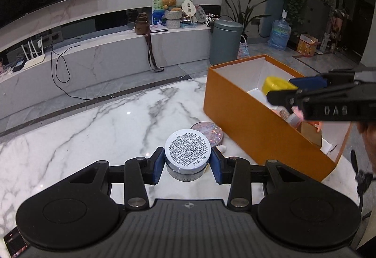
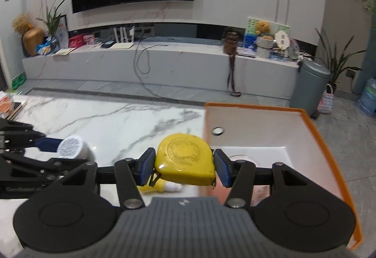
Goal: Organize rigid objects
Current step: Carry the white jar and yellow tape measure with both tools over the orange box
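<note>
Sorting is judged partly complete: the open orange cardboard box point(image 1: 246, 121) on the white marble table point(image 1: 94, 121) already contains several small items, while a round glittery pink compact point(image 1: 208, 133) lies on the marble beside the box and a yellow-and-white object, too hidden to identify, lies under the right gripper. The left gripper point(image 1: 187, 164) is closed narrowly on a small round white-lidded jar point(image 1: 187, 152), blue pads on its two sides, clear of the table. The right gripper point(image 2: 185, 167) clamps a yellow tape measure point(image 2: 185, 159) at moderate width, at the box's near edge.
</note>
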Tool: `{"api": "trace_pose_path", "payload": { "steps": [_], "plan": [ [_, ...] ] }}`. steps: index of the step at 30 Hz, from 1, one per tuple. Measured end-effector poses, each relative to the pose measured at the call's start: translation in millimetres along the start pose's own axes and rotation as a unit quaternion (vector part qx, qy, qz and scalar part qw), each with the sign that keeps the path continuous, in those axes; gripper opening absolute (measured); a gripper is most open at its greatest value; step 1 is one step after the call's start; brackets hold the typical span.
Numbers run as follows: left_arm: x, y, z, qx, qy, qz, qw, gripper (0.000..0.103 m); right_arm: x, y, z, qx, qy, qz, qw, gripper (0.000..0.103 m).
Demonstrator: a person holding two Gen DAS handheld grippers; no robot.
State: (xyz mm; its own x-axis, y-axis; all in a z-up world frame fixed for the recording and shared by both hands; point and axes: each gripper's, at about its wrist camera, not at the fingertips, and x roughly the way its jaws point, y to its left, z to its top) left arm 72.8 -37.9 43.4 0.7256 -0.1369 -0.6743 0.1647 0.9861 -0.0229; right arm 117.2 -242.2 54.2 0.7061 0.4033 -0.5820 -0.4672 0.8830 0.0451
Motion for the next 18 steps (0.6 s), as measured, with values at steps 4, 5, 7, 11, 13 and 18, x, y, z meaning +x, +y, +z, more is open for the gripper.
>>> {"api": "trace_pose_path", "payload": {
  "steps": [4,5,7,11,13,18],
  "plan": [
    [1.9,-12.5,6.4,-0.001,0.0,-0.007,1.0,0.047,-6.7,-21.2,0.8,0.006,-0.007,-0.022,1.0,0.054],
    [2.8,-18.2,9.3,0.0,-0.002,-0.01,0.9999,0.047,-7.8,-27.8,0.8,0.009,-0.007,-0.028,1.0,0.054],
    [2.6,-30.2,15.9,0.007,-0.007,-0.018,0.9998,0.047,-10.1,-39.0,-0.1,0.018,-0.006,-0.038,0.999,0.054],
    [3.7,-57.4,35.9,0.031,-0.016,-0.035,0.9988,0.047,-15.2,-65.1,-2.1,0.04,-0.006,-0.057,0.998,0.054],
    [7.6,-71.2,45.9,0.05,-0.007,-0.048,0.9975,0.047,-16.4,-78.9,-3.4,0.049,-0.001,-0.067,0.997,0.054],
    [22.0,-101.7,65.1,0.083,0.0,-0.058,0.9949,0.047,-14.6,-108.1,-10.5,0.052,0.025,-0.089,0.994,0.054]
  ]
}}
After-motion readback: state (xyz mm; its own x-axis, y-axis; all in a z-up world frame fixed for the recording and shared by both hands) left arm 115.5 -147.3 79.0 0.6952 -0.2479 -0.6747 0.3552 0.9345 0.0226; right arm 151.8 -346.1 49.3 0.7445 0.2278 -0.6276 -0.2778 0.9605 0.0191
